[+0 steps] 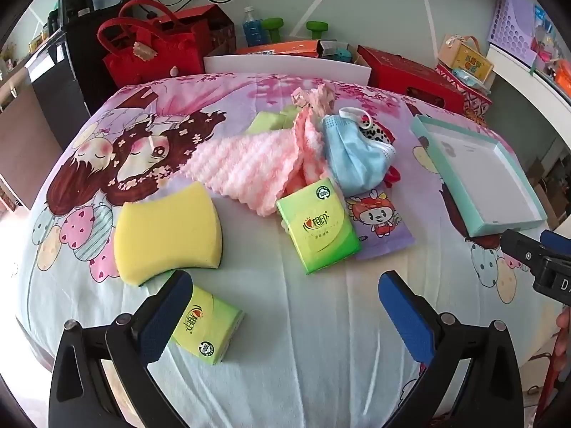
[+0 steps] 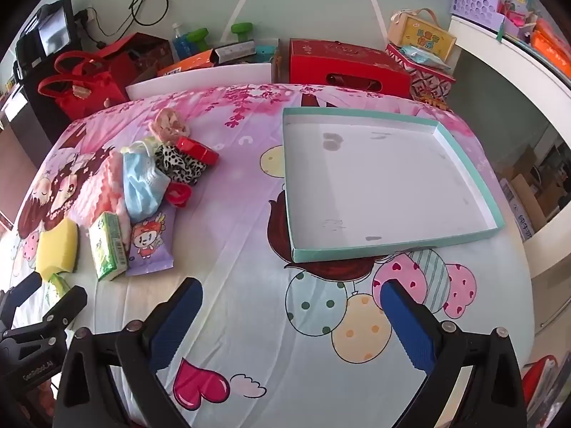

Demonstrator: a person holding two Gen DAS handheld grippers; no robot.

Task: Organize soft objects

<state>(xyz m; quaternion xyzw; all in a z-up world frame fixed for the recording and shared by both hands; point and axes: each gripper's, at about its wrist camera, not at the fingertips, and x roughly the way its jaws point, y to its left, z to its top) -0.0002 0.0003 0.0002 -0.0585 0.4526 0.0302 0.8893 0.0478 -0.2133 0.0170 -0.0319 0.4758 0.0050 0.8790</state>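
Left wrist view: "100%" seal on green tissue pack [image 1: 317, 226].

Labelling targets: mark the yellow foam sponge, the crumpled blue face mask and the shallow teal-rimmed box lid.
yellow foam sponge [image 1: 167, 230], left wrist view, middle of its top face
blue face mask [image 1: 353, 155], left wrist view, centre of the crumpled fabric
teal-rimmed box lid [image 2: 392, 246], right wrist view, near rim wall

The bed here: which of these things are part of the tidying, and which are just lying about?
For the job: yellow sponge, green tissue packs, pink cloth, blue face mask, teal tray.

Just lying about: red handbag, red box, green dumbbells.
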